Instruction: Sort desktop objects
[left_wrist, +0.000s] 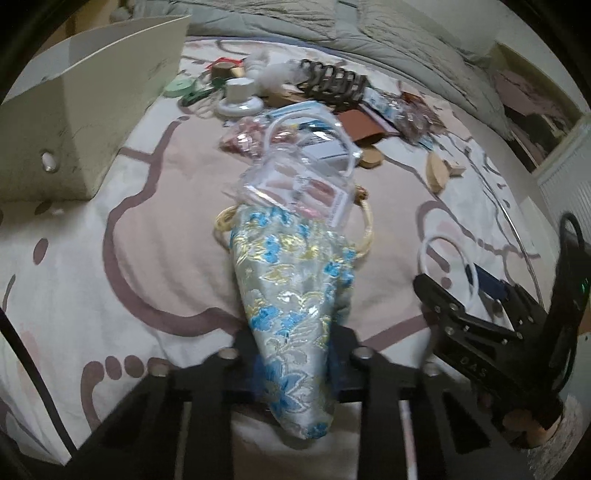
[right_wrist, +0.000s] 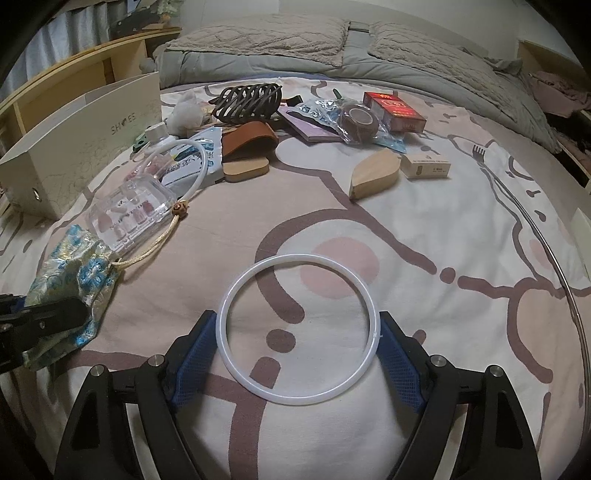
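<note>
Left wrist view shows my left tongs (left_wrist: 295, 373) pinched tight on the near end of a brocade drawstring pouch (left_wrist: 295, 295), blue and gold flowers on pale silk, which stretches away from me across the patterned bedspread (left_wrist: 147, 229). A clear plastic case of press-on nails (left_wrist: 295, 184) lies at the pouch's far end, touching it. To the far left stands a cream shoebox (left_wrist: 74, 122).

From the right wrist view, my right tongs (right_wrist: 297, 339) sit partly spread with a white ring (right_wrist: 297, 328) lying flat between them; both blue pads (right_wrist: 397, 354) touch the ring's outer rim, so it is pinched by its width. The pouch shows at the left edge there, well apart from the ring.

Farther off lies the clutter: a brown hair claw (right_wrist: 247, 101), a wooden leaf-shaped block (right_wrist: 375, 173), a small cardboard box (right_wrist: 426, 166) and a red box (right_wrist: 395, 110).
</note>
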